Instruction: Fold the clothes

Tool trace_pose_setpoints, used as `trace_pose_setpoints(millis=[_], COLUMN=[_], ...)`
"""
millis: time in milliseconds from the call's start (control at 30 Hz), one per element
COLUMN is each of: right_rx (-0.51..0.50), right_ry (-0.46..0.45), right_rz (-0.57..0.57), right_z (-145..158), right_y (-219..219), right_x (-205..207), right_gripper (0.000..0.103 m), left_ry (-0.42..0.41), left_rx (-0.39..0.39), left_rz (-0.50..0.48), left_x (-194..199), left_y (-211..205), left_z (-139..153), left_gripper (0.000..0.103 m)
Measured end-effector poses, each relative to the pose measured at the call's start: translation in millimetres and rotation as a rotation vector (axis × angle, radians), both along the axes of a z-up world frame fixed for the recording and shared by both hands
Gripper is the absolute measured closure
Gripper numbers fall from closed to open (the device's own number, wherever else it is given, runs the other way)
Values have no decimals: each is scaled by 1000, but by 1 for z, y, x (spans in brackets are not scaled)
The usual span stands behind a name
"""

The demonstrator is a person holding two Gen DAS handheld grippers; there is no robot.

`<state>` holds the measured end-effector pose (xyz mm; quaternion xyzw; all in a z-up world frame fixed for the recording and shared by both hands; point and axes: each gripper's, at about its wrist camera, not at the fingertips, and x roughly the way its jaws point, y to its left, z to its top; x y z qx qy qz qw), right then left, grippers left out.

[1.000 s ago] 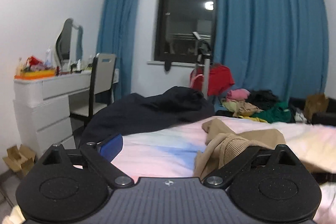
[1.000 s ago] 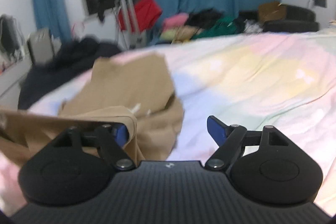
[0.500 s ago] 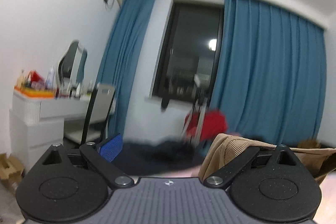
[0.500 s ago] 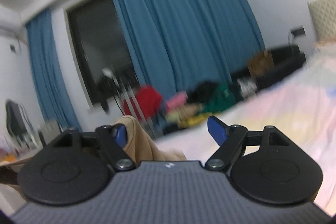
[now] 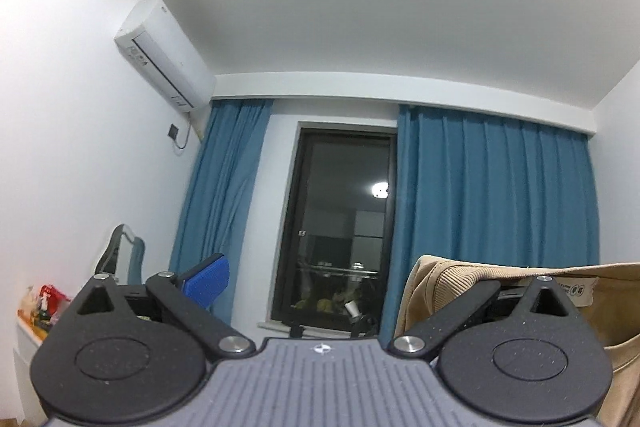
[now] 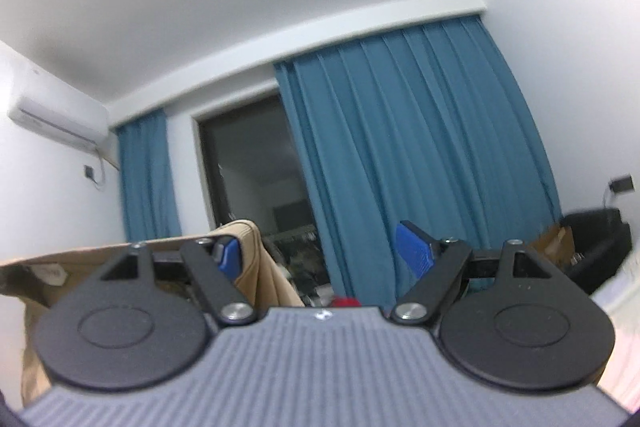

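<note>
Two grippers are raised, jaws spread wide. The left gripper (image 5: 332, 287) has one tan garment (image 5: 452, 283) draped over its right finger; the right gripper (image 6: 324, 251) carries it over its left finger, unclamped. Beyond: two blue curtains (image 5: 492, 203), one dark window (image 5: 340, 223), one air conditioner (image 5: 164, 51).

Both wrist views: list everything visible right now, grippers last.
tan garment: one, hooked over each gripper's inner finger, stretched between them
curtains: two, blue, flanking the window
window: one, dark, centre wall
air conditioner: one, white, upper left wall
mirror: one, left, low
cardboard box: one, brown, far right
left gripper: jaws wide
right gripper: jaws wide
</note>
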<state>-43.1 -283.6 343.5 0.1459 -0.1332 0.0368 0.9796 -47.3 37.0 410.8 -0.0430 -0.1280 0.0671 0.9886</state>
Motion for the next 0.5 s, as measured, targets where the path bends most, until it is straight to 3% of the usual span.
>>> trace_pose_setpoints(millis=[133, 233, 333, 500], right_rx=[-33, -59, -84, -97], right_ry=[4, 21, 60, 194], right_rz=[24, 45, 50, 56], right_z=[38, 45, 29, -22], right_y=[1, 0, -1, 3], right_x=[-30, -44, -46, -3], right_gripper=[23, 23, 23, 23], left_ry=[56, 117, 165, 278], left_rx=[-1, -22, -36, -43], left_rz=[-44, -96, -125, -141], left_x=[-8, -11, 4, 64], left_y=[10, 23, 35, 44], left_z=[37, 44, 25, -38], left_gripper=[0, 0, 0, 0])
